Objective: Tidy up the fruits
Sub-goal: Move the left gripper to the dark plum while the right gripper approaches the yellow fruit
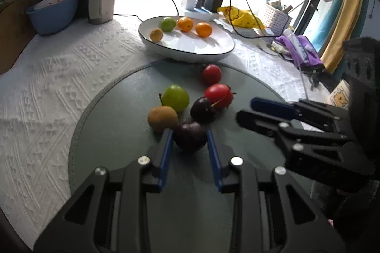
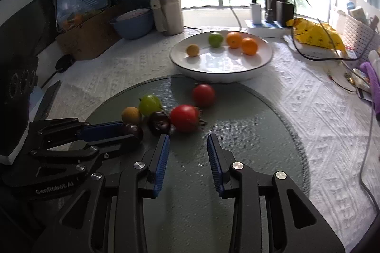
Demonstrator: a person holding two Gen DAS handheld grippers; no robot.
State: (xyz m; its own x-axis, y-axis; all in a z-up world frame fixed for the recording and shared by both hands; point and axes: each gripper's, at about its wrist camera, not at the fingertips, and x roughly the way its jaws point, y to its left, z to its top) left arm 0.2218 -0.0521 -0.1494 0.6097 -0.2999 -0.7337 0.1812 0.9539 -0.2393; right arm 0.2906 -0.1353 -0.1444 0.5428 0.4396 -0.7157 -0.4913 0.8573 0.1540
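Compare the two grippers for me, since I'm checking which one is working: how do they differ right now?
The left gripper has its blue pads closed on a dark plum; the right gripper holds nothing, its pads standing apart over bare mat. The left sits among the loose fruit; the right is beside the tomato. Both point down at the mat.

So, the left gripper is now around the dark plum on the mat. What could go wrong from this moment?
1. The left gripper pinches the round dark plum only at its sides, so it may slip out when lifted.
2. The brown fruit and the second plum lie very near, so the fingers may knock them and they could roll.
3. The right gripper is close by; the two may collide.
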